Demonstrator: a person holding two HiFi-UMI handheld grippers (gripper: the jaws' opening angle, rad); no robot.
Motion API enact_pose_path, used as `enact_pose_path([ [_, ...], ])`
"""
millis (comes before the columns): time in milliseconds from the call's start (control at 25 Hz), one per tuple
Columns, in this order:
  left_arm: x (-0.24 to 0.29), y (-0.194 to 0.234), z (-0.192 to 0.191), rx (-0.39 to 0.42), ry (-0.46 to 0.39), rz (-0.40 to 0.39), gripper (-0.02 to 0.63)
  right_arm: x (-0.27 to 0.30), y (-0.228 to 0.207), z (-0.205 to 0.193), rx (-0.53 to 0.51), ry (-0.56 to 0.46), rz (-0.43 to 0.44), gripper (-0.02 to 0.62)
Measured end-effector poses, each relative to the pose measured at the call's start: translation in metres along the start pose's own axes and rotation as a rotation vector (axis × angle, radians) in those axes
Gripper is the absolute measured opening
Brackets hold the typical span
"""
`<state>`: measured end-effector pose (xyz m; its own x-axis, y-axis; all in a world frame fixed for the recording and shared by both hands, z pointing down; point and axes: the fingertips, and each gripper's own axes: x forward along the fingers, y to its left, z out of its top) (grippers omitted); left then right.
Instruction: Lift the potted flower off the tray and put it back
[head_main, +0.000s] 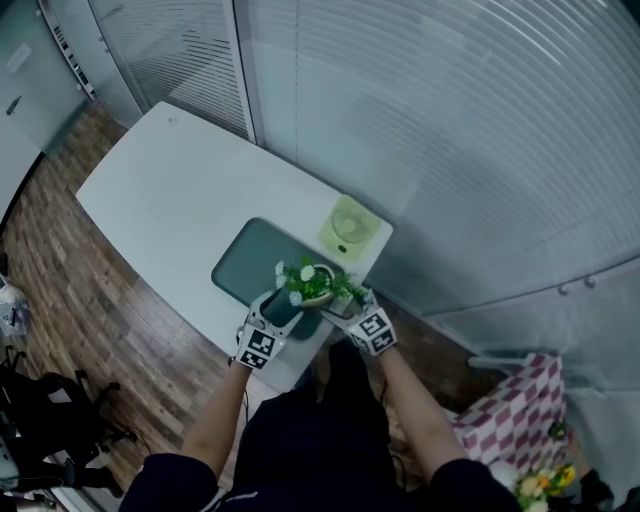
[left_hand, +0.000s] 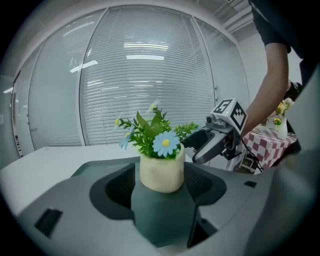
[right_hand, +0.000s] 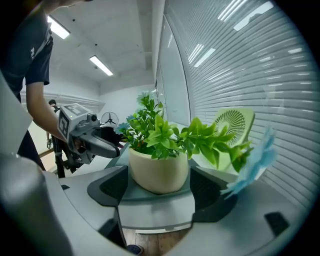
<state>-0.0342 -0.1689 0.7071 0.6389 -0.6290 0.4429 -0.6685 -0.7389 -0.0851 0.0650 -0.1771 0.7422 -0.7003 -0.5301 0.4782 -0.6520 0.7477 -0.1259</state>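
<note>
The potted flower, a cream pot with green leaves and small blue and white blooms, stands on the near right corner of the dark green tray. My left gripper flanks it from the left and my right gripper from the right. In the left gripper view the pot sits between the spread jaws with gaps on both sides, and the right gripper shows beyond it. In the right gripper view the pot also stands free between open jaws, with the left gripper behind it.
The tray lies on a white table that stands against a glass wall with blinds. A pale green fan stands just behind the tray at the table's far right. A checked cloth with another flower vase is to the right on the floor side.
</note>
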Motion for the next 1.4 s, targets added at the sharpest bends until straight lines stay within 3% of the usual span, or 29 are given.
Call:
enact_pose_path([
  [120, 0.005, 0.002, -0.002, -0.008, 0.006, 0.005, 0.282, 0.007, -0.010, -0.012, -0.035, 0.023, 0.020, 0.357],
  [640, 0.016, -0.003, -0.009, 0.005, 0.028, -0.035, 0.282, 0.019, -0.002, 0.004, -0.150, 0.108, 0.177, 0.367],
  [880, 0.021, -0.006, -0.007, 0.029, 0.033, -0.058, 0.282, 0.020, -0.007, 0.003, -0.172, 0.108, 0.210, 0.367],
  [1120, 0.022, -0.009, -0.012, 0.038, 0.044, -0.063, 0.282, 0.027, -0.002, 0.004, -0.265, 0.156, 0.270, 0.367],
  [1400, 0.026, -0.012, -0.013, 0.023, 0.051, -0.063, 0.282, 0.026, -0.006, 0.002, -0.244, 0.156, 0.291, 0.368],
])
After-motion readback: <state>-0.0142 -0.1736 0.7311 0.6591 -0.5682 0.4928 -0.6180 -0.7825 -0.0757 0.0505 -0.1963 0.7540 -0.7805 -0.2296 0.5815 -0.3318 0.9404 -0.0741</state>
